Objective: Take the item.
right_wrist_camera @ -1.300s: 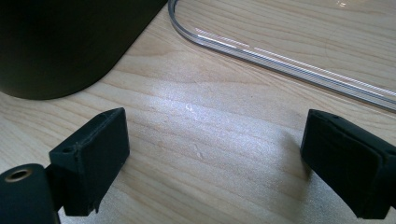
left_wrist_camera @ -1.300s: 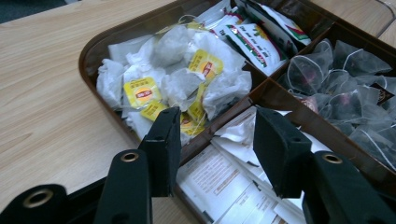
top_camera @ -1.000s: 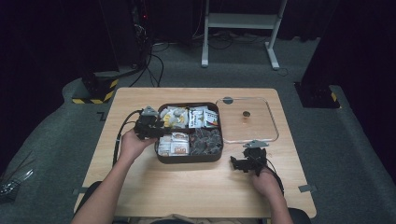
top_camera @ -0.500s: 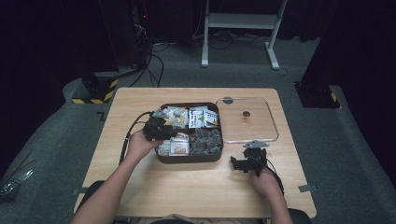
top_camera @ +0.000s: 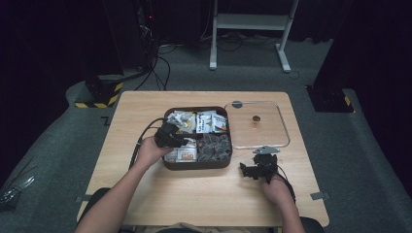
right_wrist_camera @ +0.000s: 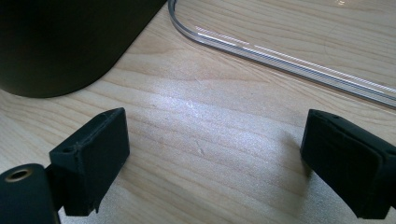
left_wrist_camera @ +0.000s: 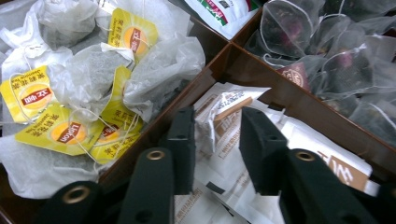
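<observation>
On the wooden tabletop (top_camera: 145, 194) sits a dark brown box (top_camera: 197, 165) split into four compartments, with a clear lid (top_camera: 279, 128) lying flat just beside it on its right. The left gripper (left_wrist_camera: 215, 140) reaches into the box over the near left compartment, where white paper sachets (left_wrist_camera: 233, 105) with brown printing are stacked. Its jaws stand a little apart, with the upturned corner of one sachet showing in the gap between them; whether they press on it cannot be told. In the left gripper view, the compartment beyond the wooden divider (left_wrist_camera: 205, 84) holds pale tea bags with yellow tags (left_wrist_camera: 130, 35), and the compartment to the other side holds mesh bags of dark leaves (left_wrist_camera: 327, 51). A fourth compartment holds white packets with red and green print (top_camera: 211, 121). The right gripper (right_wrist_camera: 215, 163) rests low on the tabletop, near the front right corner of the box and just in front of the lid's near edge. Its jaws are spread wide, with bare wood between them. A small dark knob (top_camera: 256, 118) sits in the middle of the lid.
</observation>
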